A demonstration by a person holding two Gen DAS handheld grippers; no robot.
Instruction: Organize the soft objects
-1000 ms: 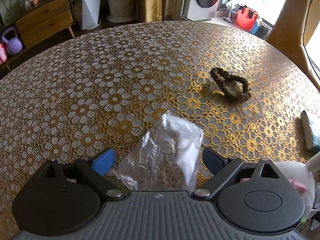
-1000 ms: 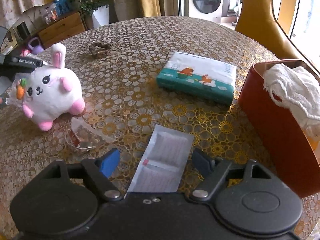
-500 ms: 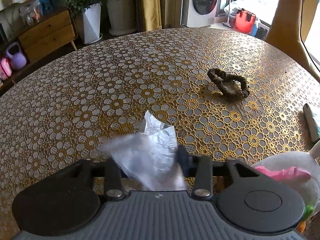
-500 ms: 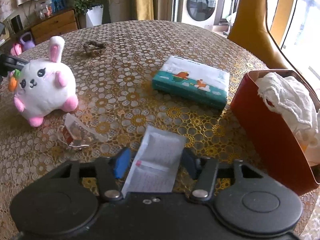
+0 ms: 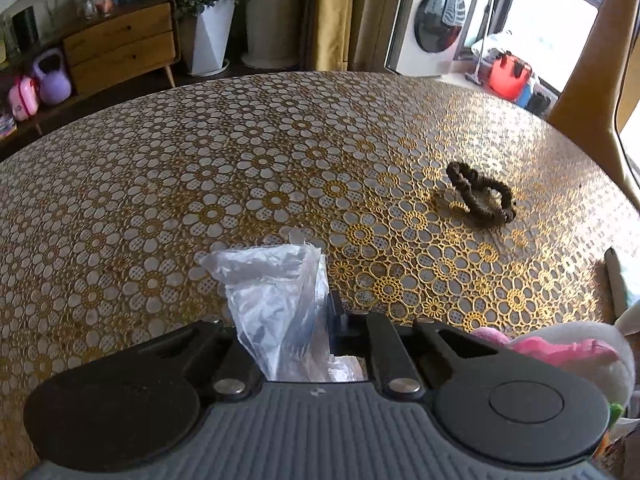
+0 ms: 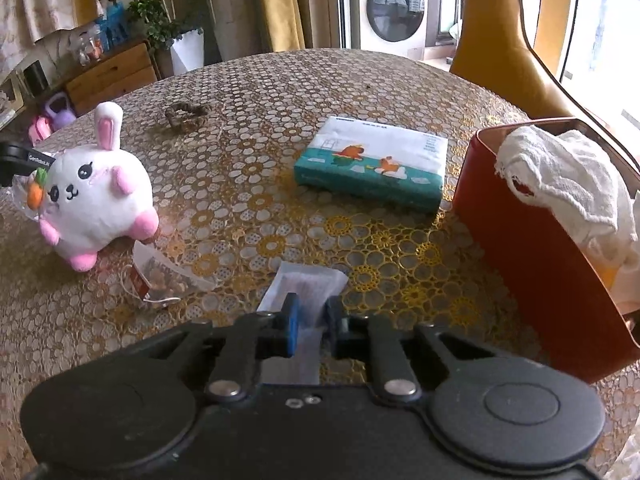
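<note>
My left gripper [image 5: 320,316] is shut on a crumpled clear plastic bag [image 5: 276,292], which stands up off the gold lace tablecloth [image 5: 200,184]. My right gripper [image 6: 310,318] is shut on a flat white paper sachet [image 6: 308,284] lying on the tablecloth [image 6: 260,152]. A white and pink plush bunny [image 6: 94,188] sits to the left in the right wrist view; its edge [image 5: 580,350] shows at lower right in the left wrist view. A brown hair scrunchie [image 5: 480,198] lies farther back on the table.
A red bin [image 6: 536,248] with a white cloth [image 6: 560,172] in it stands at the right. A teal tissue pack [image 6: 372,164] lies mid-table. A clear tea-bag packet [image 6: 160,280] lies near the bunny. A yellow chair [image 6: 504,52] stands behind the table.
Both grippers went from wide open to shut: the left closed on the plastic bag and lifted and bunched it, the right closed on the white sachet.
</note>
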